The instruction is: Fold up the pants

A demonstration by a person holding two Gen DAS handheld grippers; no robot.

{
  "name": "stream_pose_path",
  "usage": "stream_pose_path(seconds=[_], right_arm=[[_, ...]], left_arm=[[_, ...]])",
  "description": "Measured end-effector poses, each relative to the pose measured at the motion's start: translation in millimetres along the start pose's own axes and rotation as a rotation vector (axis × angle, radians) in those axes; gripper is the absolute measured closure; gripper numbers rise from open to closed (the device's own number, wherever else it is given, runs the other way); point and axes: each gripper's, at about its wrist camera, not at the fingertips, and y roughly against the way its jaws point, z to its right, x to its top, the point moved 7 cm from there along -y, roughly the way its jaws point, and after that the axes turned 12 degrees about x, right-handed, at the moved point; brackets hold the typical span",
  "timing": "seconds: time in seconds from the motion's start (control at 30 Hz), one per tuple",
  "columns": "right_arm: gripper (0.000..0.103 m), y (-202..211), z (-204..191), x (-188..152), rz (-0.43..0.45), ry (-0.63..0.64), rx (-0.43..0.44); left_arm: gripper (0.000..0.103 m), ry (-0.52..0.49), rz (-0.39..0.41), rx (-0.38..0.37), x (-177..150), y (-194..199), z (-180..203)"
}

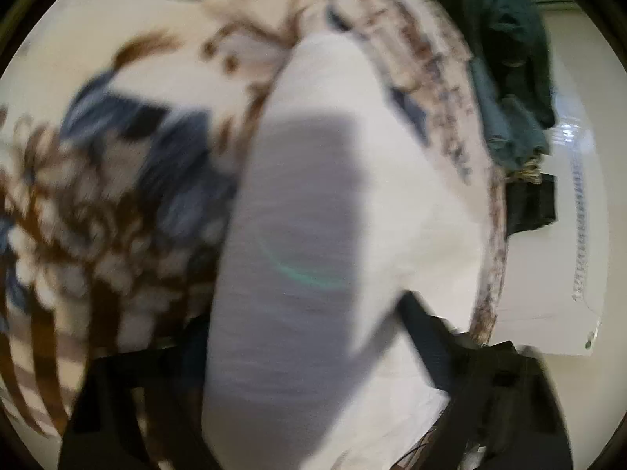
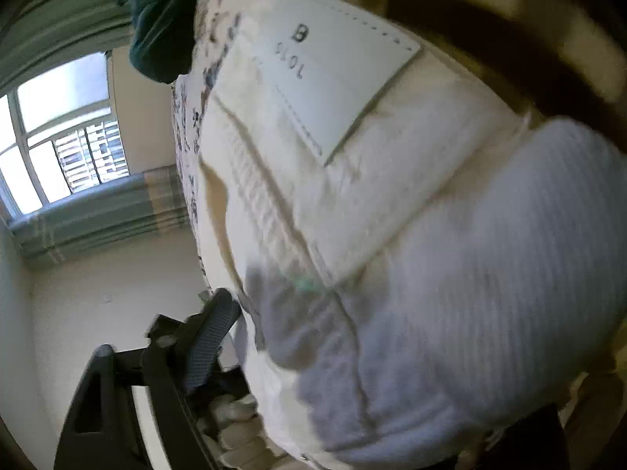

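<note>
White ribbed pants (image 1: 313, 203) hang from my left gripper (image 1: 313, 384), whose black fingers (image 1: 427, 344) close on the cloth. The view is blurred by motion. In the right wrist view the pants' waistband (image 2: 352, 180) with a white label patch (image 2: 337, 74) fills the frame. My right gripper (image 2: 313, 372) is shut on the pants (image 2: 490, 274); its left finger (image 2: 211, 337) shows, the other is hidden behind cloth.
A bedspread with blue and brown flowers (image 1: 117, 164) lies below. A dark green garment (image 1: 509, 78) sits at the bed's edge, also in the right wrist view (image 2: 156, 31). A window (image 2: 58, 133) with striped curtains (image 2: 109, 215) is beyond.
</note>
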Motion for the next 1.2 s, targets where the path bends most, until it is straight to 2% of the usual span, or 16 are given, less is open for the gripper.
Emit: stream_pose_path(seconds=[0.03,0.13,0.33,0.53,0.63,0.73,0.9,1.03,1.07,1.2], right_arm=[[0.057,2,-4,-3,0.002,0.021,0.002],[0.062,3,-22,-7,0.019,0.065,-0.014],[0.065,19,-69,-9,0.041,0.127,-0.027],[0.065,20,-123,2,0.030,0.153,-0.008],[0.066,9,-171,10,0.022,0.189,0.004],[0.066,-25,-217,22,0.016,0.229,0.012],[0.066,-84,-287,38,0.018,0.286,0.021],[0.066,-159,-335,60,0.034,0.318,0.011],[0.066,-181,-345,66,0.038,0.321,0.011],[0.066,-284,-378,103,0.050,0.322,0.015]], left_arm=[[0.048,-0.005,0.012,0.000,0,3,2],[0.068,-0.009,0.039,-0.027,-3,16,7],[0.076,-0.022,0.088,-0.054,-1,60,24],[0.079,-0.033,0.145,-0.063,22,112,46],[0.079,-0.026,0.182,-0.075,40,140,49],[0.079,-0.013,0.212,-0.093,70,166,52],[0.079,-0.006,0.255,-0.121,146,206,43],[0.079,-0.012,0.267,-0.137,224,224,22],[0.079,-0.018,0.268,-0.140,253,227,12],[0.079,-0.025,0.276,-0.136,343,237,-27]])
